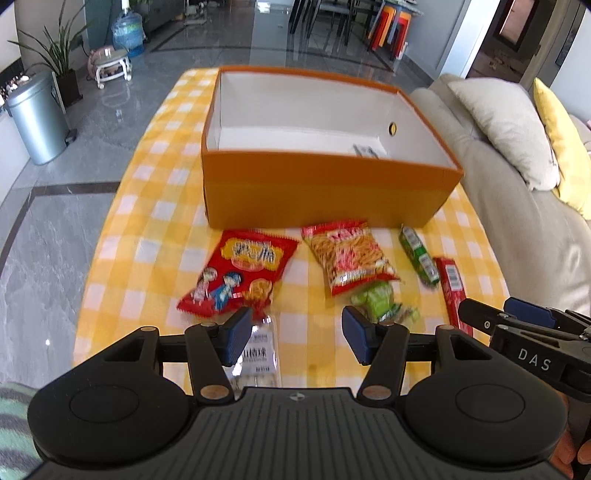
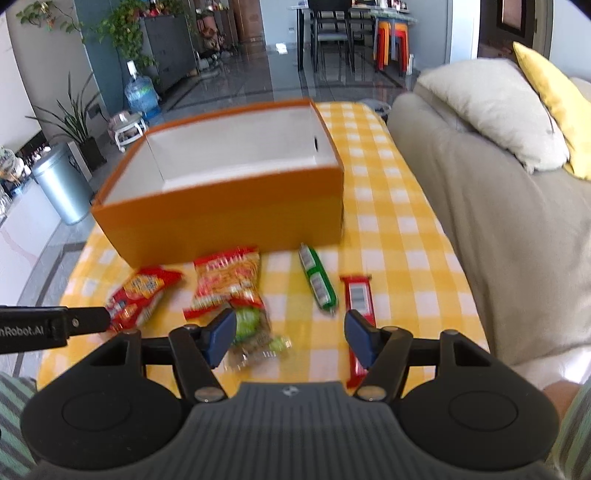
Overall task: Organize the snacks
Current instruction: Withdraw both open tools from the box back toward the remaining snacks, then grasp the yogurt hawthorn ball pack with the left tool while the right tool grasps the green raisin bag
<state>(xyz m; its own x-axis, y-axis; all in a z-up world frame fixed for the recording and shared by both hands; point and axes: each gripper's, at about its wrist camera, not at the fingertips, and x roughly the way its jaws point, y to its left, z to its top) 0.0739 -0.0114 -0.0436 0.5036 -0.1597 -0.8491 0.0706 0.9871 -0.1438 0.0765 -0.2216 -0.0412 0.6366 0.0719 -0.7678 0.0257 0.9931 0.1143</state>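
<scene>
Both tools, left tool (image 1: 291,338) and right tool (image 2: 290,338), hang with jaws apart, holding nothing. Snack packets (image 1: 347,254) lie on the desk (image 1: 147,229) before an orange box (image 1: 317,188).

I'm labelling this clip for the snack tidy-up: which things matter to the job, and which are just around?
Part of the job:
orange box
red cartoon bag
noodle snack bag
green wrapped snack
green stick
red stick
clear packet

Just around:
bin
water bottle
pillows
</scene>
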